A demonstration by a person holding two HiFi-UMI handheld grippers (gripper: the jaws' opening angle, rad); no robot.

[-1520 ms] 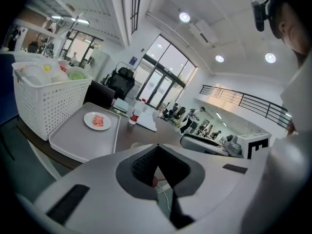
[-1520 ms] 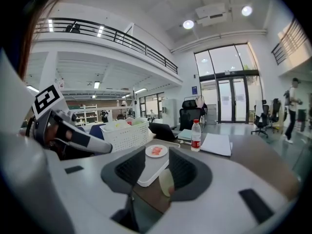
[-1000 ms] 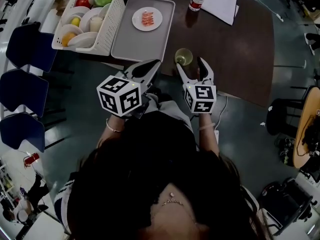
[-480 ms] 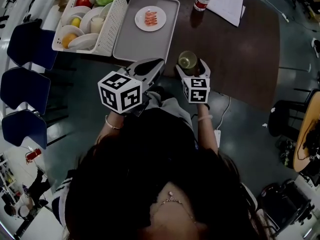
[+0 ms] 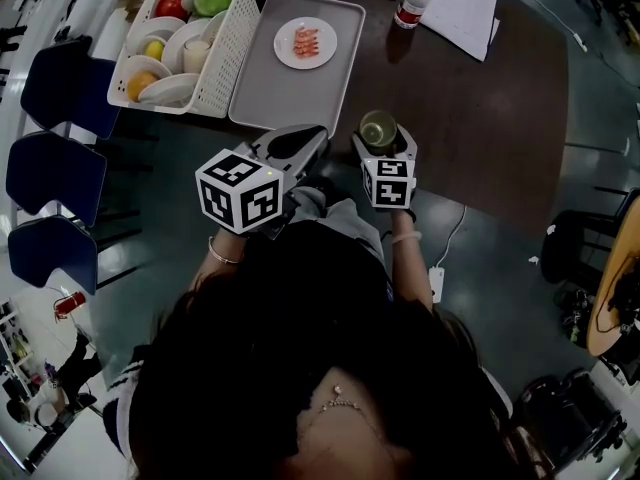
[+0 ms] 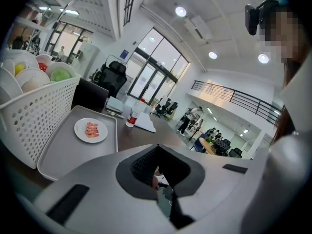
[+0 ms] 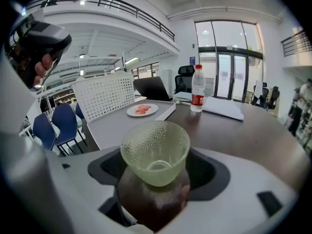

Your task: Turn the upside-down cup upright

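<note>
A pale green dimpled glass cup stands upright, mouth up, on the dark brown table near its front edge. My right gripper is open wide, one jaw on each side of the cup. In the right gripper view the cup stands between the jaws of the right gripper, with a gap showing on both sides. My left gripper is shut and empty, just left of the cup at the table's edge. The left gripper shows its dark pads together in its own view.
A grey tray holds a small white plate of shrimp. To its left a white basket is filled with bowls and fruit. A water bottle and papers lie at the far side. Blue chairs stand on the left.
The right gripper has sunk toward the table around the cup and its jaws have spread wider. The left gripper has hardly moved.
</note>
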